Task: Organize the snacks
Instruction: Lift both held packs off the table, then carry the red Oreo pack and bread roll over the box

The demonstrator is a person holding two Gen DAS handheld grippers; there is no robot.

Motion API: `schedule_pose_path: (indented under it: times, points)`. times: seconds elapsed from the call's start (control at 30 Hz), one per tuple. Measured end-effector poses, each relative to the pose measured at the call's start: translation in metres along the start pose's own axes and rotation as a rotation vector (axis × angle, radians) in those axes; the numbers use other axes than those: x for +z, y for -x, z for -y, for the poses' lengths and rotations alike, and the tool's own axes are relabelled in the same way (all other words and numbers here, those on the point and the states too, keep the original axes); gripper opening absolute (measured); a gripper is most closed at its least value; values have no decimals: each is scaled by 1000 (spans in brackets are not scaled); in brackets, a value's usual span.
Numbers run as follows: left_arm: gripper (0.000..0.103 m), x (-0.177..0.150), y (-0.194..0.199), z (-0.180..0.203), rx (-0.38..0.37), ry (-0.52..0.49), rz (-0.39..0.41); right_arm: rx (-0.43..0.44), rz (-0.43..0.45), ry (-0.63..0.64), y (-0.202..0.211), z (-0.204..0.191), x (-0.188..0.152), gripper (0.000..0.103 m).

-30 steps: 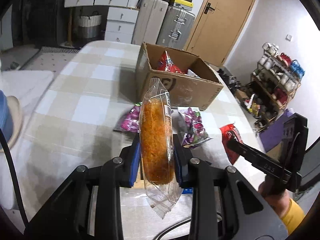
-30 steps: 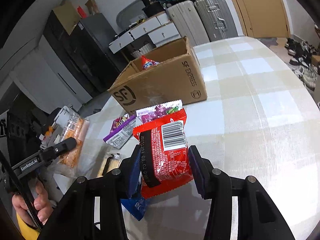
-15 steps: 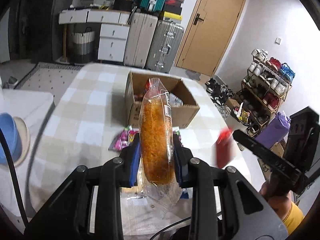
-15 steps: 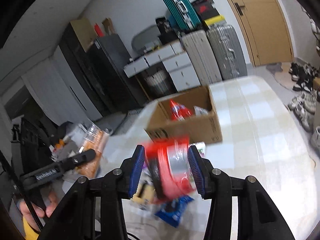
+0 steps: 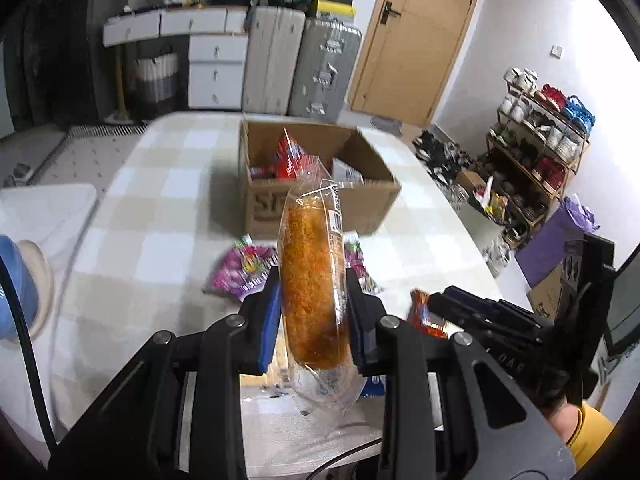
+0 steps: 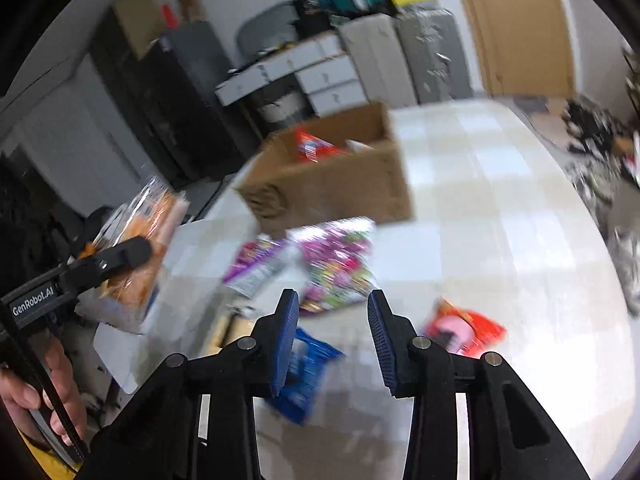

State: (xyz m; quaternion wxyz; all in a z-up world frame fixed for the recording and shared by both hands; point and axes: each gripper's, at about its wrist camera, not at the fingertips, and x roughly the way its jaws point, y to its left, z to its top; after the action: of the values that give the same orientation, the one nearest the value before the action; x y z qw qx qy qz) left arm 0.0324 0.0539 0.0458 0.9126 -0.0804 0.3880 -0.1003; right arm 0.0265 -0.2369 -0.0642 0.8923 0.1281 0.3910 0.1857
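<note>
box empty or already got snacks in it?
Not empty. The open-topped box has a red packet standing inside, seen in both views.

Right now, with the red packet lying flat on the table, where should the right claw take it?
Likely its near edge: the red packet lies flat on the table, so a claw needs a raised edge to pinch. Come from above and from its left, where the empty right claw hangs. Blur hides the seams.
</note>
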Motion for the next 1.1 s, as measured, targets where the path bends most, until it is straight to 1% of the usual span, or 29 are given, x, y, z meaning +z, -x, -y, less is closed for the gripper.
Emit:
schedule_pose_path:
  times: [0.03,0.1,0.17,0.23,0.27,0.3,0.4,0.43,0.5,0.53,0.7,0.87,1.0,1.1]
  points:
    - [26,-4,-9,-3,-1,7,-11,-24,-11,-15,-2,10,-3,39]
    - [26,-11,-25,-6,-4,17,-30,-66,-63,-43,-10,28,-9,40]
    - [26,-18,-36,-11,-13,33,-39,-91,-93,-64,-16,42,-15,42]
    - [26,-23,-47,-15,-16,42,-57,-114,-121,-71,-24,52,-14,46]
    - [26,-25,-50,-16,-21,46,-64,-117,-112,-69,-24,53,-14,49]
    - [26,-24,-55,-19,-24,48,-65,-123,-108,-63,-26,53,-12,50]
    - [26,-26,-56,-21,-23,42,-50,-160,-127,-57,-33,54,-10,50]
    - [26,-26,-56,-22,-25,43,-48,-184,-137,-57,-34,55,-11,50]
    - [26,-27,-57,-25,-28,49,-48,-198,-152,-56,-39,56,-13,50]
    - [26,-28,-59,-27,-28,52,-50,-204,-155,-53,-43,56,-13,52]
    - [26,-28,-62,-27,-42,59,-62,-218,-146,-25,-47,54,-14,53]
    - [26,-31,-66,-26,-45,50,-74,-182,-164,-50,-54,57,-14,53]
    - [26,-31,-68,-29,-44,61,-80,-175,-165,-43,-56,55,-14,53]
    - [26,-32,-69,-28,-44,60,-81,-154,-160,-49,-58,56,-14,49]
